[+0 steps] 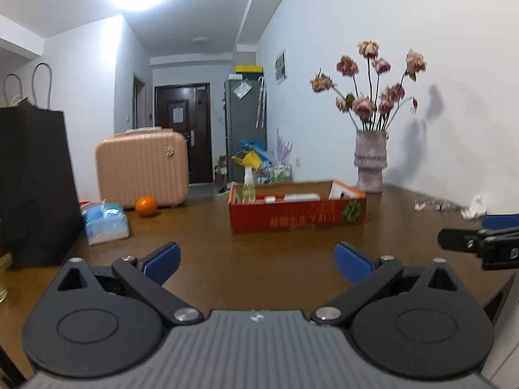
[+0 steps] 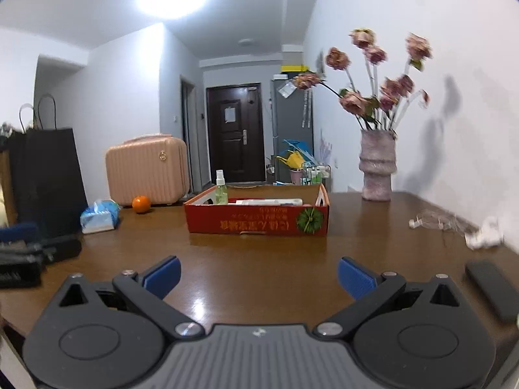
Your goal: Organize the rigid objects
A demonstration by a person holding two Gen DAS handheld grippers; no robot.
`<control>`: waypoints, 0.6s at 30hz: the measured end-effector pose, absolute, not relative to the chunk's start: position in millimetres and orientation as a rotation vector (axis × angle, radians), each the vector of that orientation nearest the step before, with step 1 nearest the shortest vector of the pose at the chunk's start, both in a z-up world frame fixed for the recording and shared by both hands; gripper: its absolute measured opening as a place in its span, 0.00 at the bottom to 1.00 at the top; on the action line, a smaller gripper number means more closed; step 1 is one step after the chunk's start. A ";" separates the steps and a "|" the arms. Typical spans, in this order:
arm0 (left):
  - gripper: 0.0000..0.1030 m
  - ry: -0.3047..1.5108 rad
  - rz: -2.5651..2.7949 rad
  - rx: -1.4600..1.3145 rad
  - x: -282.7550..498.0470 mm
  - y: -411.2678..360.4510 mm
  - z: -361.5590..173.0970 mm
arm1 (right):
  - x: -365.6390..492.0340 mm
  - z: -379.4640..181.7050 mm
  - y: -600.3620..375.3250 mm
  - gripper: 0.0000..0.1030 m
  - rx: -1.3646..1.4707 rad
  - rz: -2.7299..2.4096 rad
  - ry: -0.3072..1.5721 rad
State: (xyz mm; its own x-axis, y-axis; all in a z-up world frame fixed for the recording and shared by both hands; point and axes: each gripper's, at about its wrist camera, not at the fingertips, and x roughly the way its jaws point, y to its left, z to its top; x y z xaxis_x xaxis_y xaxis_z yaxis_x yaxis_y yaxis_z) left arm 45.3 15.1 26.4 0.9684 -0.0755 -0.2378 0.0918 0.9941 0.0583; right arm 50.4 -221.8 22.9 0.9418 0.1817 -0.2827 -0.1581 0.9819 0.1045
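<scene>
A red cardboard box [image 1: 296,215] stands on the brown table [image 1: 259,259], also in the right wrist view [image 2: 256,220]. It holds a small green spray bottle [image 1: 248,186] [image 2: 221,188] and white flat items. A black remote [image 2: 491,287] lies on the table at the right, beside my right gripper. My left gripper [image 1: 258,262] is open and empty, low over the table in front of the box. My right gripper [image 2: 259,275] is open and empty too, also facing the box. The right gripper shows at the edge of the left wrist view [image 1: 480,243].
An orange [image 1: 146,206], a blue tissue pack [image 1: 105,222], a pink suitcase [image 1: 142,168] and a black paper bag [image 1: 32,181] stand at the left. A vase of dried flowers [image 1: 370,167] stands by the wall. Crumpled plastic and paper [image 2: 454,223] lie at the right.
</scene>
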 end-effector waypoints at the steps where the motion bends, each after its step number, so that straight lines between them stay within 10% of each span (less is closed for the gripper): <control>1: 1.00 0.242 -0.092 0.075 40.9 15.5 24.0 | 39.1 17.8 -220.4 1.00 0.101 0.175 0.287; 18: 1.00 0.220 -0.046 0.037 38.5 29.5 34.0 | 27.3 24.5 -186.4 1.00 0.058 0.246 0.277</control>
State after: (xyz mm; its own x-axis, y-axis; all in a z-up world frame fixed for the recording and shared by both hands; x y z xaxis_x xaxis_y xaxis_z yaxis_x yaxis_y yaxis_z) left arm 38.5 29.5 34.0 0.9748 -0.0412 -0.2191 0.0494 0.9983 0.0322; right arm 27.3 -186.4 24.5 0.9323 0.2480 -0.2631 -0.2321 0.9685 0.0904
